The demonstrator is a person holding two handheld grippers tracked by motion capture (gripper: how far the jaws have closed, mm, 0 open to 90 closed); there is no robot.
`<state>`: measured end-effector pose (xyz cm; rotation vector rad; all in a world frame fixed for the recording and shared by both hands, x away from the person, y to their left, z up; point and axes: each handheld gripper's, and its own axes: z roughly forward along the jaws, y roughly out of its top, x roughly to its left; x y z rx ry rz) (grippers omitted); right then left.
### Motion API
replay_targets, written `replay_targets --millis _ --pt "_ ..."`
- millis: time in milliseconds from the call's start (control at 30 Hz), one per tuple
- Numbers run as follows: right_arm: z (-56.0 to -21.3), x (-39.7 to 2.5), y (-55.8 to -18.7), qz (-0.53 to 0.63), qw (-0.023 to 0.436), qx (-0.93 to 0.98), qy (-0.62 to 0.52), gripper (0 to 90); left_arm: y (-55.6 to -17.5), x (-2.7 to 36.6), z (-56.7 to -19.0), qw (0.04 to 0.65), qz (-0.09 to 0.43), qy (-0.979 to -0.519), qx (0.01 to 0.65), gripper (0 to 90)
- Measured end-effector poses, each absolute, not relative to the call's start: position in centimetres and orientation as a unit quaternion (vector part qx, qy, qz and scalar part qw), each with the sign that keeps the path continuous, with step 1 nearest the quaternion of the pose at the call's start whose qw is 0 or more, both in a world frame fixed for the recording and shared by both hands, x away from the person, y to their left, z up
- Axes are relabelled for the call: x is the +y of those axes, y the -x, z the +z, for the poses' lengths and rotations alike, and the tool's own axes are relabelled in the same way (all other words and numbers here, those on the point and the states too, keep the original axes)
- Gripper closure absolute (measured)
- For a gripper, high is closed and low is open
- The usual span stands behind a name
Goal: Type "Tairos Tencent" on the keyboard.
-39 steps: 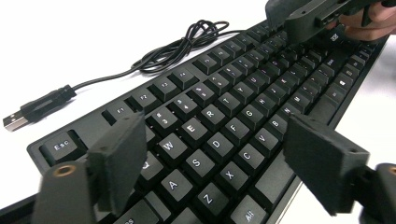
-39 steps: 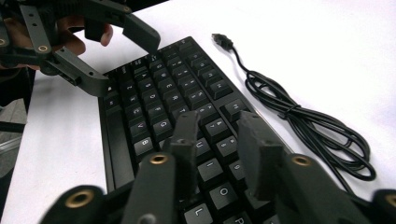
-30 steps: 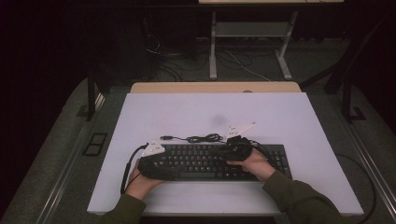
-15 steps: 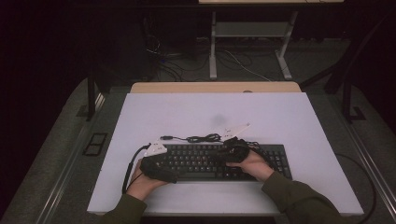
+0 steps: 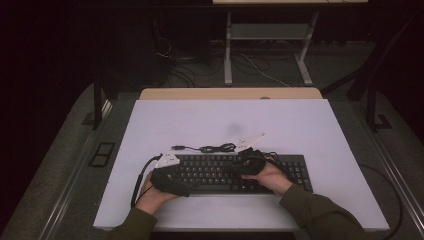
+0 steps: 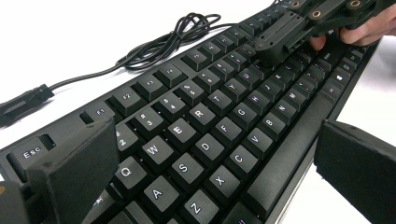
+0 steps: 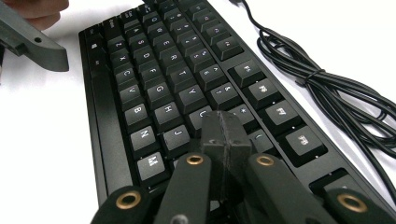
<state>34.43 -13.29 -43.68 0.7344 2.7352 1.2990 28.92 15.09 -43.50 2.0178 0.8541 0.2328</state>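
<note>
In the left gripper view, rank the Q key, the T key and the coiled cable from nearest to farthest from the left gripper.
1. Q key, just beside the left gripper's one jaw.
2. T key, mid-keyboard.
3. coiled cable, beyond the keyboard's far edge.

The upper half of the table [image 5: 280,120] lies bare, giving free passage. Across the lower middle of the high view the keyboard [image 5: 210,172] blocks the way, its coiled cable [image 5: 215,148] lying just above its top edge.
</note>
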Motion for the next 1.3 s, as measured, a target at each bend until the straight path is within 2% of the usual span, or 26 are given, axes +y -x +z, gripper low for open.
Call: replay_targets --millis 1300 --pt "-43.58 -13.22 -34.3 0.417 0.014 0.878 -0.235 89.4 -28.9 15.16 -43.41 0.452 0.097 -0.818 0.343 0.0"
